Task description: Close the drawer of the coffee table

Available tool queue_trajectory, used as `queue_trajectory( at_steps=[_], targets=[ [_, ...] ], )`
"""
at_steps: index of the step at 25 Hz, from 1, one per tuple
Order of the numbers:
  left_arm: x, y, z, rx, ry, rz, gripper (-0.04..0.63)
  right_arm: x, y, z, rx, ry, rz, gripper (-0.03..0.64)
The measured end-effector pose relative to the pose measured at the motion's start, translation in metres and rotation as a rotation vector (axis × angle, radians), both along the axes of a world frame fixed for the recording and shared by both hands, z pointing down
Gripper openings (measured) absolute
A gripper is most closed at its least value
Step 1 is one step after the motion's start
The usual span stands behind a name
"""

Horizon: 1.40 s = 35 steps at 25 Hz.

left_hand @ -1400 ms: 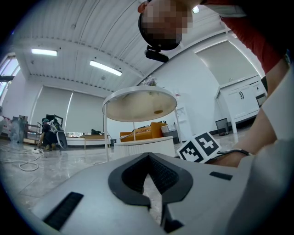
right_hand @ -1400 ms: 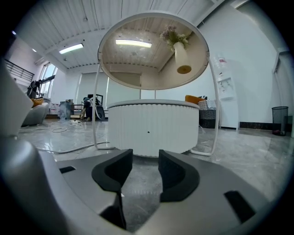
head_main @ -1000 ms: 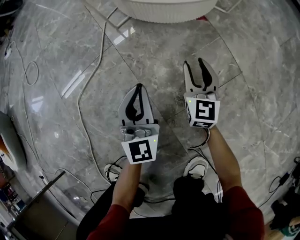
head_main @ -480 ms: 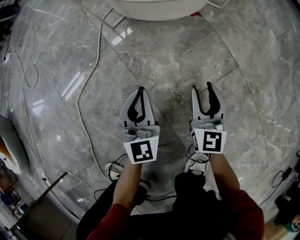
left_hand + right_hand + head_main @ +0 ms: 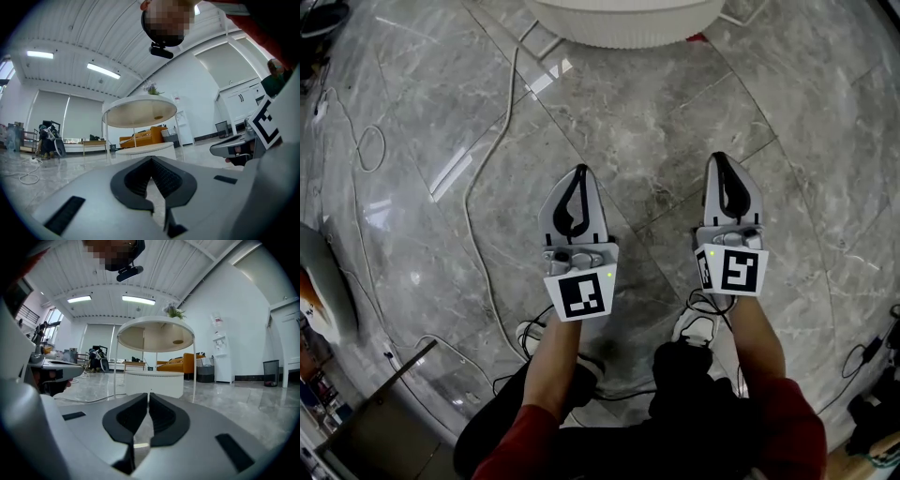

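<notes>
Head view first: both claws are held out level over the grey marble floor (image 5: pixel 412 112). The left claw (image 5: pixel 579 172) is pinched closed at the tips and carries nothing. The right claw (image 5: pixel 719 158) is just as empty; its jaws have just been closing and now stand together. Up at the top edge sits the white ribbed base of the round bench (image 5: pixel 628 23), well apart from both claws. A white cable (image 5: pixel 476 187) snakes across the tiles on the left, and a white shoe (image 5: pixel 694 326) peeks out below the right claw.

Over to the left gripper view: the left claw (image 5: pixel 151 159) has its tips touching, with only a small hollow behind them and nothing in it. Straight ahead stands the bench (image 5: pixel 139 111), a wide round top on thin legs over a low white drum. The right claw (image 5: pixel 234 147) pokes in from the right side, and an orange sofa (image 5: pixel 143 137) sits far behind.

Now the right gripper view: the right claw (image 5: pixel 148 395) shows just a thin slit between its pads, nothing between them. The bench (image 5: pixel 155 336) is dead ahead, with a small plant (image 5: pixel 174 311) on its top and the drum underneath. From here I cannot tell whether the drawer is in or out. The left claw (image 5: pixel 51 369) hangs at the left edge.
</notes>
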<state>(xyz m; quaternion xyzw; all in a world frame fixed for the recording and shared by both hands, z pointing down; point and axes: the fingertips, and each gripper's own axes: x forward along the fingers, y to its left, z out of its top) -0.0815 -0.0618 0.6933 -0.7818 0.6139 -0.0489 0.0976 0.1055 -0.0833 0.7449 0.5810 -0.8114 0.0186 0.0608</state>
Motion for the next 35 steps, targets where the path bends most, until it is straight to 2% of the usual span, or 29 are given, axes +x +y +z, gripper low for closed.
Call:
queue_trajectory(
  at_steps=[4, 6, 9, 13, 18, 22, 24, 27, 30, 35],
  targets=[
    [-0.02, -0.012, -0.056, 0.039, -0.032, 0.018, 0.008, 0.0, -0.014, -0.056, 0.019, -0.038, 0.001, 0.021],
    [-0.038, -0.018, -0.091, 0.053, -0.029, 0.013, 0.009, -0.003, -0.019, -0.094, 0.016, -0.068, -0.003, 0.021],
    [-0.058, -0.024, -0.154, 0.056, -0.023, 0.022, 0.008, -0.009, -0.018, -0.162, 0.01, -0.06, -0.015, 0.021],
    [-0.071, -0.017, -0.263, 0.038, -0.03, 0.052, 0.008, -0.011, -0.007, -0.264, -0.023, -0.055, -0.004, 0.021],
    [-0.078, -0.003, -0.409, -0.014, -0.019, 0.038, 0.009, -0.017, 0.002, -0.413, -0.045, -0.064, 0.008, 0.021],
    [-0.075, 0.021, -0.533, -0.08, 0.013, 0.029, 0.009, -0.027, 0.018, -0.543, -0.065, -0.094, -0.001, 0.021],
    [-0.069, 0.033, -0.594, -0.089, 0.002, 0.04, 0.008, -0.031, 0.027, -0.609, -0.065, -0.113, -0.005, 0.021],
    [-0.067, 0.046, -0.669, -0.13, -0.006, 0.027, 0.009, -0.038, 0.037, -0.701, -0.031, -0.122, -0.019, 0.021],
    [-0.071, 0.063, -0.728, -0.17, 0.066, 0.001, 0.008, -0.042, 0.049, -0.781, 0.023, -0.134, -0.027, 0.021],
    [-0.074, 0.092, -0.795, -0.132, 0.071, -0.02, 0.008, -0.046, 0.071, -0.857, 0.1, -0.119, -0.04, 0.021]
  ],
)
